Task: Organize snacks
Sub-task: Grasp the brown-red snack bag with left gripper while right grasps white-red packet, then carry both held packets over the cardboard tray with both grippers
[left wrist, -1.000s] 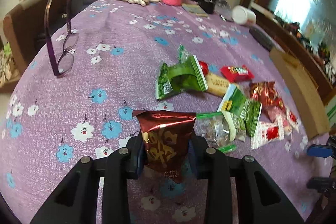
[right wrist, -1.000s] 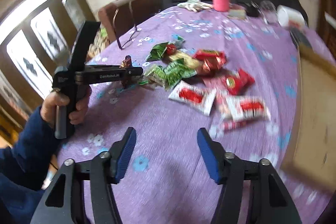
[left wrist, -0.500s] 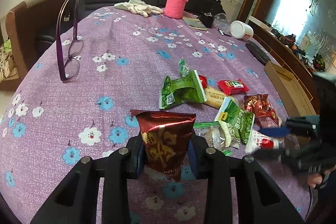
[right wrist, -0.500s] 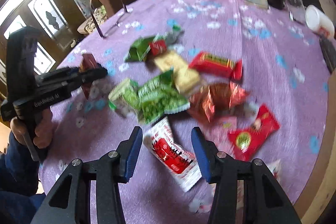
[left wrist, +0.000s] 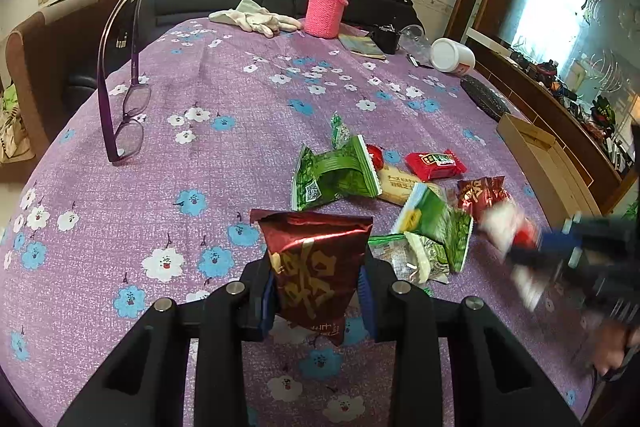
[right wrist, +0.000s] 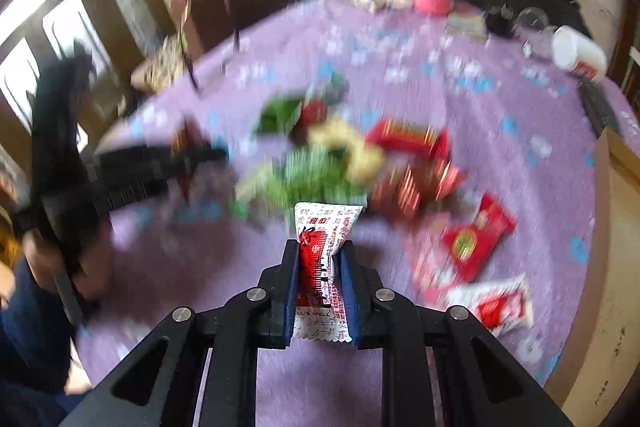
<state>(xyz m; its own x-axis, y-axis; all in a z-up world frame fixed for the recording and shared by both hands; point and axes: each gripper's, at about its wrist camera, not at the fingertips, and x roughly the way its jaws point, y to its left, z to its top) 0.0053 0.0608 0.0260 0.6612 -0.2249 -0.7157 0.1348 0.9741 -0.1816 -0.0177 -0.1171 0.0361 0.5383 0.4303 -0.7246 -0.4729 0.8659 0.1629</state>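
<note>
My left gripper [left wrist: 316, 291] is shut on a dark red foil snack packet [left wrist: 316, 267] with gold characters, held upright above the purple flowered tablecloth [left wrist: 200, 155]. My right gripper [right wrist: 320, 287] is shut on a white and red snack packet [right wrist: 322, 251], pinched narrow between the blue pads. In the left wrist view that gripper [left wrist: 532, 247] shows blurred at the right with the same packet. A heap of snacks lies mid-table: a green packet [left wrist: 336, 175], a red packet [left wrist: 434, 163], a biscuit bar [left wrist: 400, 183] and a second dark red packet [left wrist: 480, 191].
Purple glasses [left wrist: 124, 107] stand at the left. At the far end sit a pink bottle [left wrist: 326, 7], white gloves [left wrist: 256, 19] and a tipped white jar [left wrist: 452, 55]. A cardboard box [left wrist: 540, 155] lies along the right edge. A person's hand [right wrist: 52, 247] holds the left gripper.
My right gripper moved over the heap, closed on the white and red packet and lifted it. The left gripper kept still with its dark red packet.
</note>
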